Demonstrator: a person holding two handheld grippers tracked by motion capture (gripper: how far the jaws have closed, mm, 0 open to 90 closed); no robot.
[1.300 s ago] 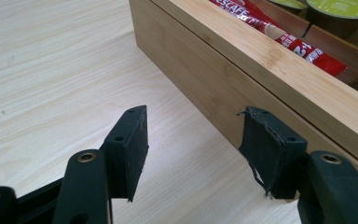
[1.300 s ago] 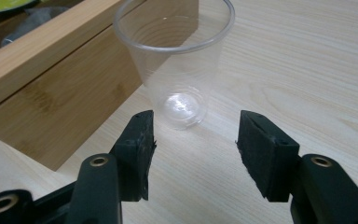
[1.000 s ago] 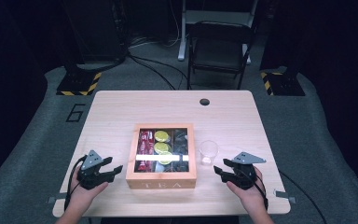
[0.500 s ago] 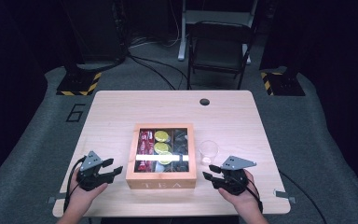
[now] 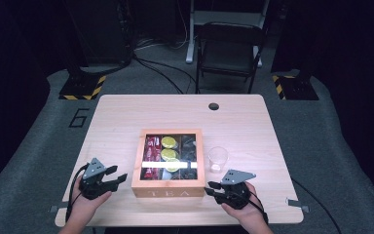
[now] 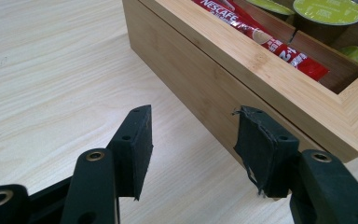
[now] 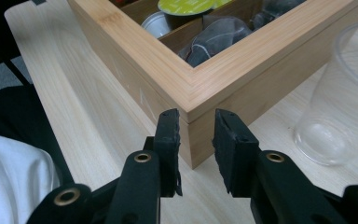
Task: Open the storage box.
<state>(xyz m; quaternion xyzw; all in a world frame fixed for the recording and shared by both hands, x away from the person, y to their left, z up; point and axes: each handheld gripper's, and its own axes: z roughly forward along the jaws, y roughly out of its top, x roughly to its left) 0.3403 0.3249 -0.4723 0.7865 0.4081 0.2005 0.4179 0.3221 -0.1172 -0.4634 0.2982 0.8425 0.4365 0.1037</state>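
A wooden box marked TEA stands at the table's front middle, and its framed window lid looks shut. Through the window I see red Nescafe sticks, green capsules and dark tea bags. My left gripper rests open on the table, left of the box. In the left gripper view the left gripper holds nothing and points at the box's side. My right gripper is at the box's front right corner. In the right gripper view the right gripper has its jaws slightly apart on either side of that corner.
An empty clear plastic cup stands just right of the box, close to my right gripper, and appears as the cup in the right gripper view. A cable hole lies at the table's far side. A folding chair stands beyond.
My right gripper has moved left along the front edge, up to the box's front right corner. The left gripper has stayed where it was.
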